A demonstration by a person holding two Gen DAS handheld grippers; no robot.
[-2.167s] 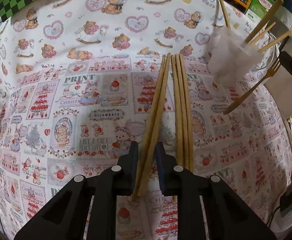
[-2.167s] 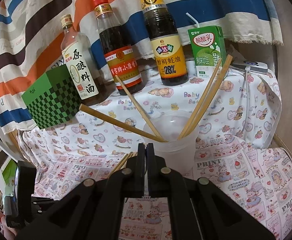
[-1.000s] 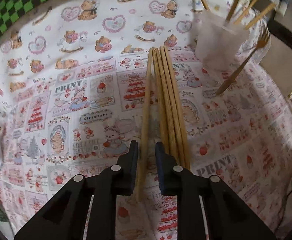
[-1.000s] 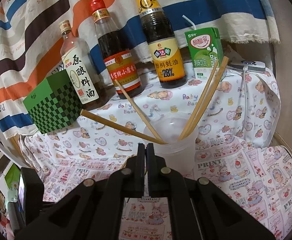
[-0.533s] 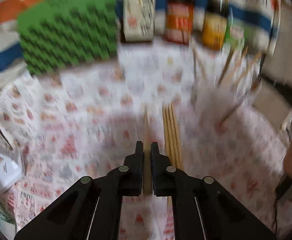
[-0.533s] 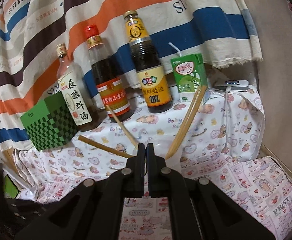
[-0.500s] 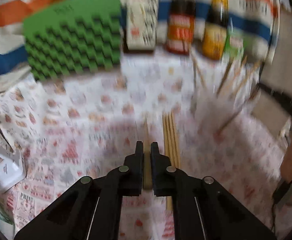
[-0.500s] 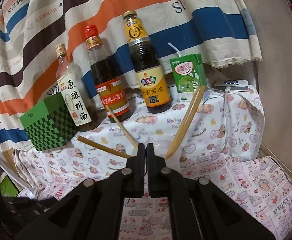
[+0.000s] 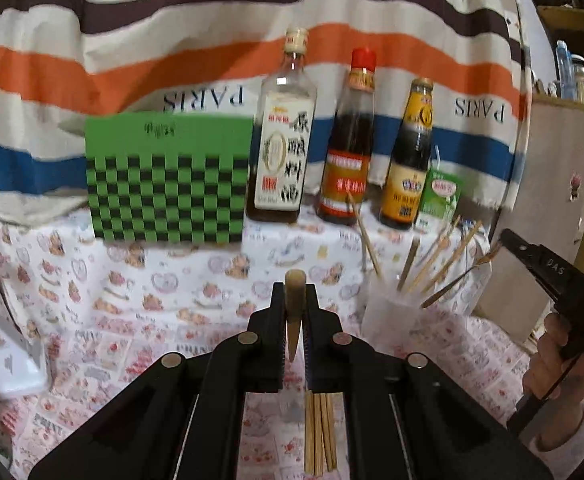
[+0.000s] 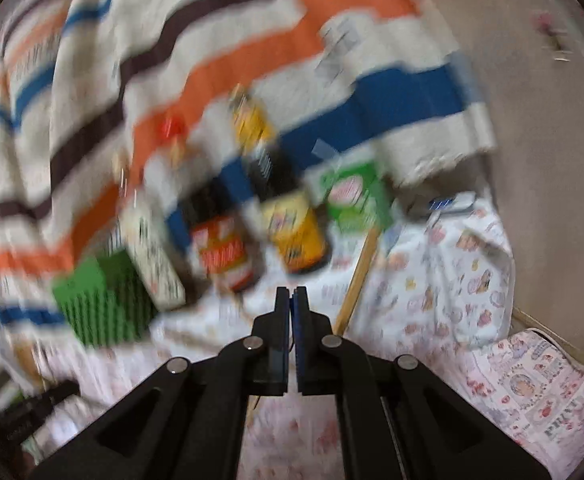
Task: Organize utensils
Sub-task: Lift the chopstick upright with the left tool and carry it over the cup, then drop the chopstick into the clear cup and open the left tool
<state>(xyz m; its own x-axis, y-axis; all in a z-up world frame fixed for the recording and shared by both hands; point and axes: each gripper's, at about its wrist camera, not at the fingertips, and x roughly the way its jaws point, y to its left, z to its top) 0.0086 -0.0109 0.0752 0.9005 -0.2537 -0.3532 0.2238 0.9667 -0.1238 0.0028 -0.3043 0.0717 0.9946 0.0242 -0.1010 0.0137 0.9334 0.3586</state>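
My left gripper (image 9: pixel 295 292) is shut on one wooden chopstick (image 9: pixel 294 300), held end-on above the patterned cloth. Several more chopsticks (image 9: pixel 320 432) lie on the cloth below it. A clear plastic cup (image 9: pixel 392 316) to the right holds several chopsticks (image 9: pixel 432 258) and a wooden fork (image 9: pixel 458 283). My right gripper shows at the far right of the left wrist view (image 9: pixel 508 240). In its own blurred view it (image 10: pixel 291 294) is shut with nothing visible between the fingers, and a chopstick (image 10: pixel 358 280) stands ahead of it.
A green checkered box (image 9: pixel 167 178), three sauce bottles (image 9: pixel 350 140) and a green drink carton (image 9: pixel 438 200) stand along the back against a striped cloth. A white device (image 9: pixel 11 368) lies at the left. A brown wall (image 10: pixel 552 160) is at the right.
My left gripper closed on one chopstick and lifted it off the cloth, tilting up towards the bottles. My right gripper has risen and its view is now blurred with motion.
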